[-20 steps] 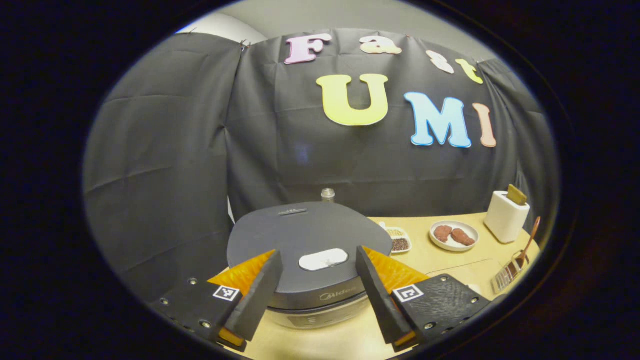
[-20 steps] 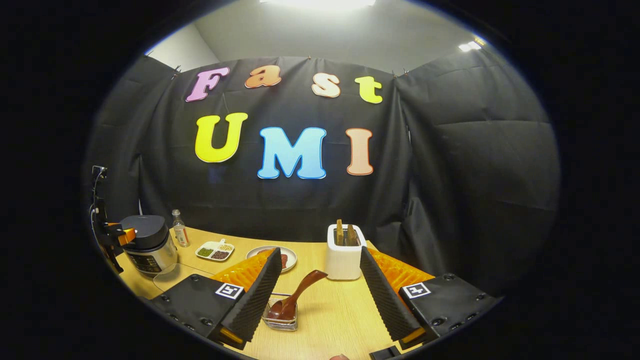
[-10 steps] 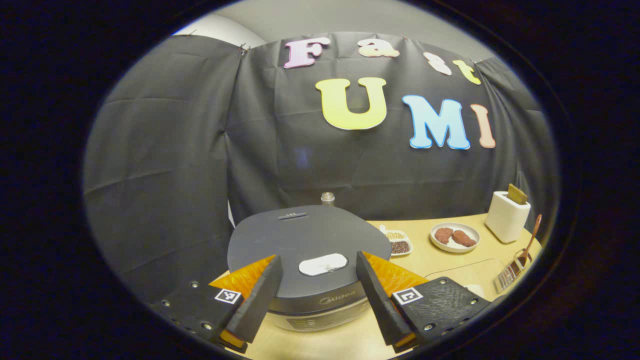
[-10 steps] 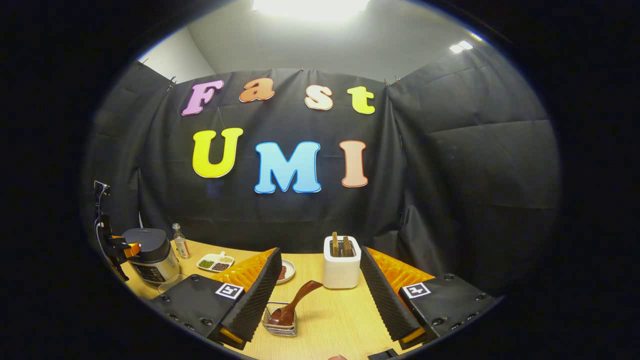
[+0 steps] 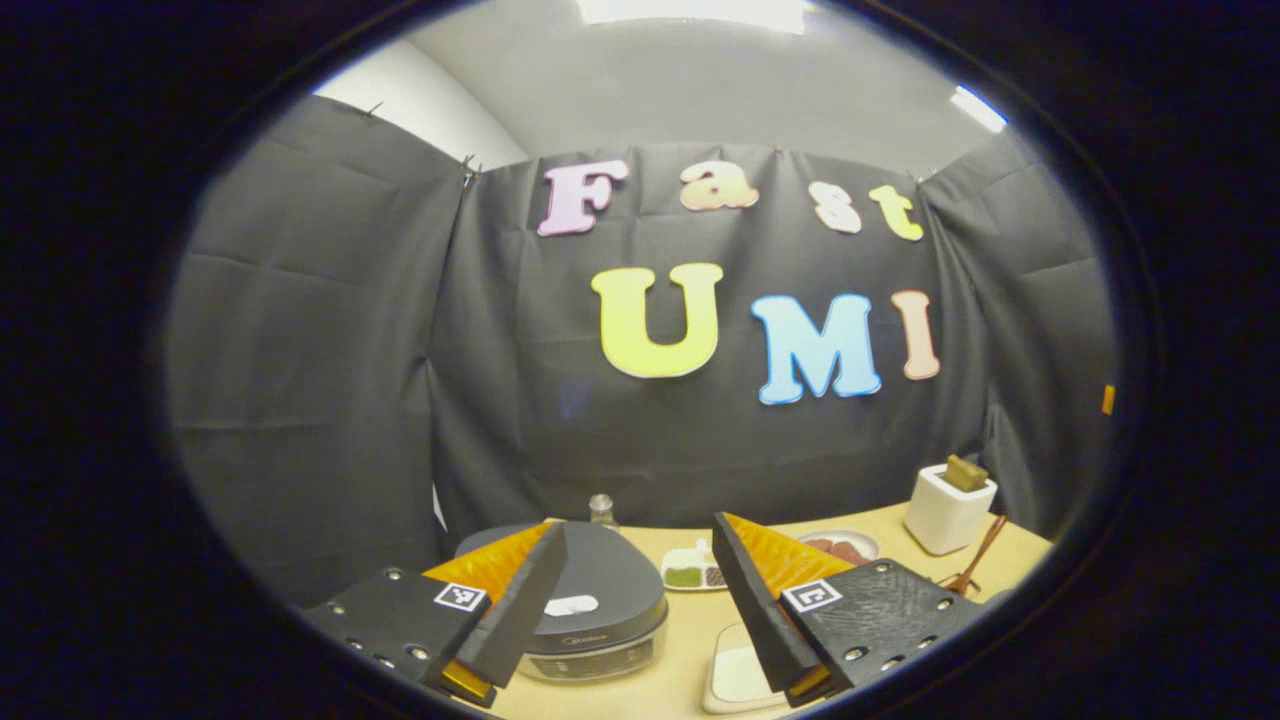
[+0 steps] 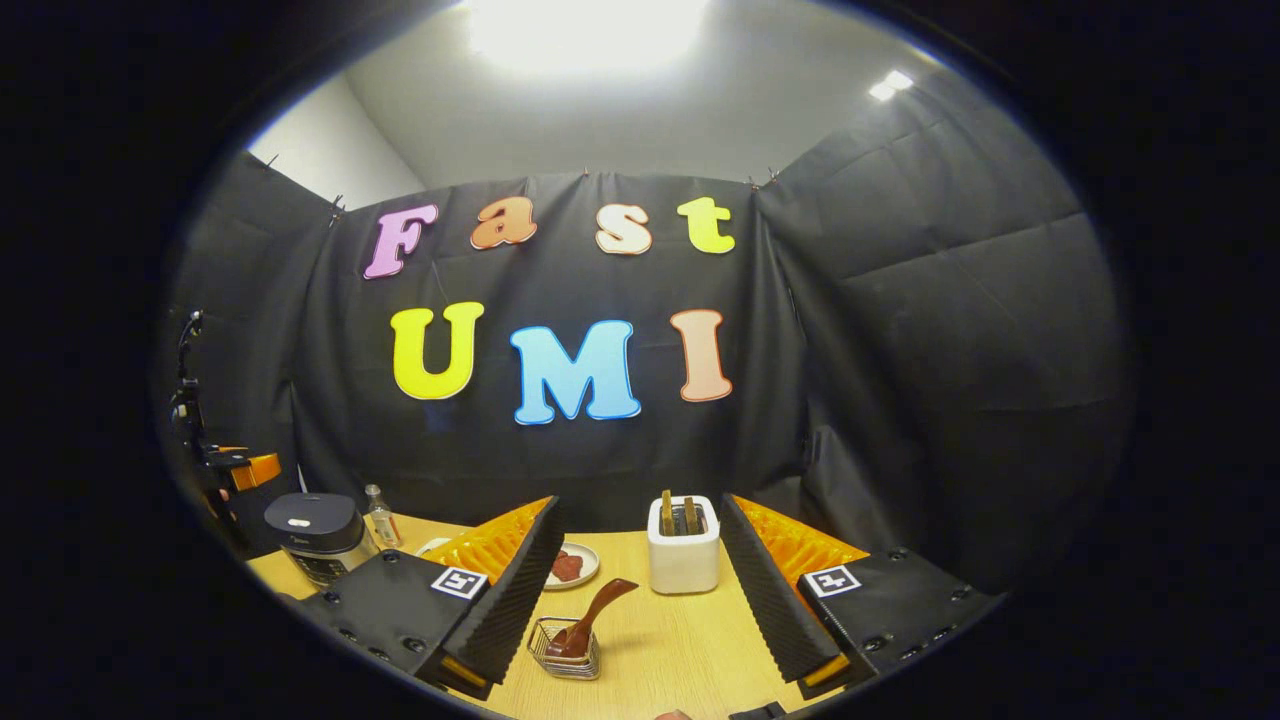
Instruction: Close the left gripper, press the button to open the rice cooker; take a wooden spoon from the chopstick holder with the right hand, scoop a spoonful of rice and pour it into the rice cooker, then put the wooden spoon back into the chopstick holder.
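Rice cooker (image 5: 590, 600) lid down; both grippers' jaws spread, well above table (image 6: 680, 650).

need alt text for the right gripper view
The right gripper hangs open above a pale wooden table, with a brown wooden spoon leaning in a small wire holder between its fingers. A white toaster stands behind; a dark grey rice cooker sits far left, lid shut.
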`<state>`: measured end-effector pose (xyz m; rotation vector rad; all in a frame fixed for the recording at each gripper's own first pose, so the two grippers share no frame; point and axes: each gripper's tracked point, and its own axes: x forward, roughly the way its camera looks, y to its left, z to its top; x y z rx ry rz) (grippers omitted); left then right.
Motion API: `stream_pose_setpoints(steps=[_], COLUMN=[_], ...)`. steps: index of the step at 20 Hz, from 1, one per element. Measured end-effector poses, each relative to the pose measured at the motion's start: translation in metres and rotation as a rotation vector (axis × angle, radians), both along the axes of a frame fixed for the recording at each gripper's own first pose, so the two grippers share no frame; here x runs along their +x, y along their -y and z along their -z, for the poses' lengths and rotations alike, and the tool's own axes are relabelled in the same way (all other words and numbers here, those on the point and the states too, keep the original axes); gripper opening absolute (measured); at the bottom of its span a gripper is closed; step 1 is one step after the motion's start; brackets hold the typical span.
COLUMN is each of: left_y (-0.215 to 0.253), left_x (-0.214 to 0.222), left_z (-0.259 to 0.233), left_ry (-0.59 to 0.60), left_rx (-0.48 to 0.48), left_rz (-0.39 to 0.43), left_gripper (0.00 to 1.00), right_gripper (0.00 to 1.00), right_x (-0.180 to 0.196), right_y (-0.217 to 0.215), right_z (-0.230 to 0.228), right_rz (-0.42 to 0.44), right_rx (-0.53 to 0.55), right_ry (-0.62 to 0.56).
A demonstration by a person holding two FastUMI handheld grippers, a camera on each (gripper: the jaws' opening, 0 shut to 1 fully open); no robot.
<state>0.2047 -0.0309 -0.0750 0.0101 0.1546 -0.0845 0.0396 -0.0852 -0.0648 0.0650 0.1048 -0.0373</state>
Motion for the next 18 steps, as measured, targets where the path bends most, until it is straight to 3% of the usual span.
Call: stream_pose_setpoints(steps=[3,10,17,18], left_y=[0.021,0.045,0.009,0.0], left_x=[-0.039,-0.112,-0.148,-0.153], left_z=[-0.036,-0.089,-0.109,-0.109], left_ry=[0.051,0.124,0.156,0.161], left_rx=[-0.017,-0.018,-0.015,-0.012], left_rz=[0.013,0.125,0.138,0.132], left_gripper=[0.88,0.88,0.87,0.91], right_gripper=[0.98,0.98,0.98,0.98], right_x=[-0.013,-0.049,-0.079,-0.081], right_y=[0.002,-0.009,-0.043,-0.048], right_z=[-0.013,-0.037,-0.056,-0.059], right_rz=[-0.041,-0.046,-0.031,-0.034], right_rx=[0.012,0.0,-0.002,-0.006], right_ry=[0.022,0.074,0.114,0.118])
